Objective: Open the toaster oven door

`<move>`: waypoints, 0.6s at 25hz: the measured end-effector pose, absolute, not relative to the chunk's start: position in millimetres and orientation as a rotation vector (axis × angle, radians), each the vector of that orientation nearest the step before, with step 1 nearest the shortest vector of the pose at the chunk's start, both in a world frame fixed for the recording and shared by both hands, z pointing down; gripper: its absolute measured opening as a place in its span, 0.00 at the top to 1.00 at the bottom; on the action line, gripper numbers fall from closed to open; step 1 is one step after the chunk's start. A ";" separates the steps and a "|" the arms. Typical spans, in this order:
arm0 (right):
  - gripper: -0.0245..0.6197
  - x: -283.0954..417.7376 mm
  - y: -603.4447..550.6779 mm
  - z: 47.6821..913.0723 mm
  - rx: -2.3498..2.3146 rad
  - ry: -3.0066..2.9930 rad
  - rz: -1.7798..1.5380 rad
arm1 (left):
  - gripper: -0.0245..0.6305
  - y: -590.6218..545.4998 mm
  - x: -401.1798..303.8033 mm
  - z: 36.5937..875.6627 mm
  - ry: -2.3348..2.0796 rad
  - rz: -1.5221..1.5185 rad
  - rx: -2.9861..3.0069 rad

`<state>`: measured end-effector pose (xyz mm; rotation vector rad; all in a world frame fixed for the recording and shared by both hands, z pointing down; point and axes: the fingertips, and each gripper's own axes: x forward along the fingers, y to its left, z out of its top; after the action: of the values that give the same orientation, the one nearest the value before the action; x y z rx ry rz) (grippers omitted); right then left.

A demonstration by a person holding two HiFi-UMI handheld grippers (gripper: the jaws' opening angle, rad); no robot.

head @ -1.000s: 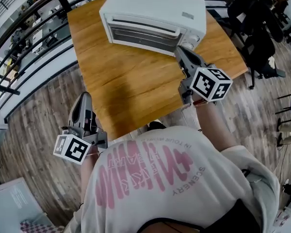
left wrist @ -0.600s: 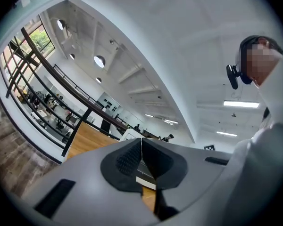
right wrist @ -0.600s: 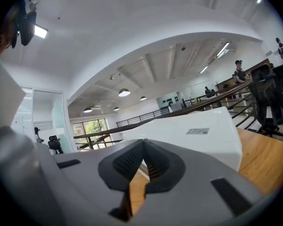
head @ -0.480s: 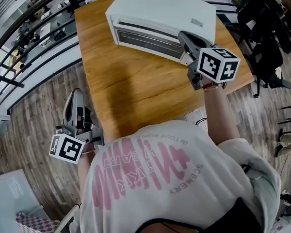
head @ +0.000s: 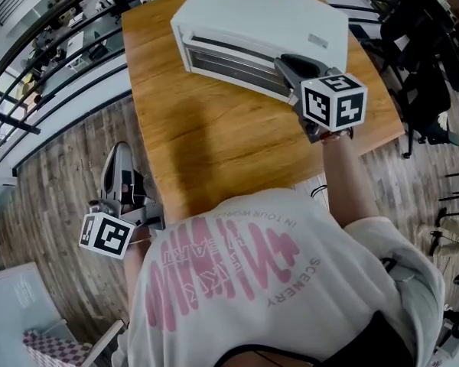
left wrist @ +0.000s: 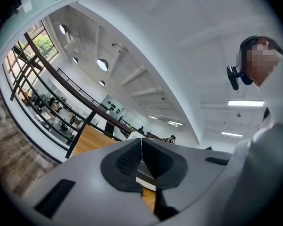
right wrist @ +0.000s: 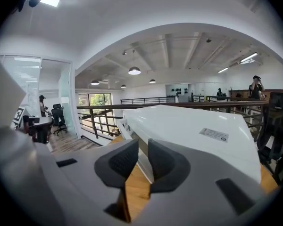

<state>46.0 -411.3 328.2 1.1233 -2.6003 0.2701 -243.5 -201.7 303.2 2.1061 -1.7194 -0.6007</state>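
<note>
A white toaster oven (head: 260, 17) stands at the far end of the wooden table (head: 199, 144), its glass door (head: 229, 61) upright and closed under a white handle bar (head: 226, 43). My right gripper (head: 284, 61) is at the door's right end, tips close to the front; whether they touch is hidden. Its jaws have just been opening: in the right gripper view a narrow gap shows between the pads of the right gripper (right wrist: 143, 147), nothing in it, the oven (right wrist: 193, 131) just beyond. My left gripper (head: 121, 151) hangs off the table's left side, the left gripper (left wrist: 141, 142) shut and holding nothing.
A black railing (head: 53, 60) runs along the left beyond the table edge. Black office chairs (head: 421, 52) stand on the plank floor at the right. My own torso in a white shirt (head: 275, 281) fills the near side. A checkered item (head: 50, 350) lies at the bottom left.
My right gripper has moved up along the table to the oven's front right end and rolled, its marker cube turning. The left gripper shifted slightly left, beside the table.
</note>
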 end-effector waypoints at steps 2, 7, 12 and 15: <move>0.83 44.0 -410.5 332.2 1.104 -2.590 0.264 | 0.93 -200.9 -244.6 304.3 -1.725 -0.605 2.099; 0.76 40.9 -407.5 339.3 1.070 -2.557 0.220 | 0.93 -200.2 -242.5 308.0 -1.716 -0.604 2.092; 0.75 42.3 -410.0 344.7 1.072 -2.496 0.153 | 0.93 -200.5 -243.5 308.8 -1.712 -0.610 2.087; 0.75 42.3 -410.3 346.1 1.066 -2.476 0.128 | 0.93 -199.0 -244.5 309.1 -1.713 -0.613 2.083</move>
<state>42.3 -410.3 346.1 1.0664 -2.4756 0.1275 -244.5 -199.0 309.1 2.0826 -1.7132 -0.6129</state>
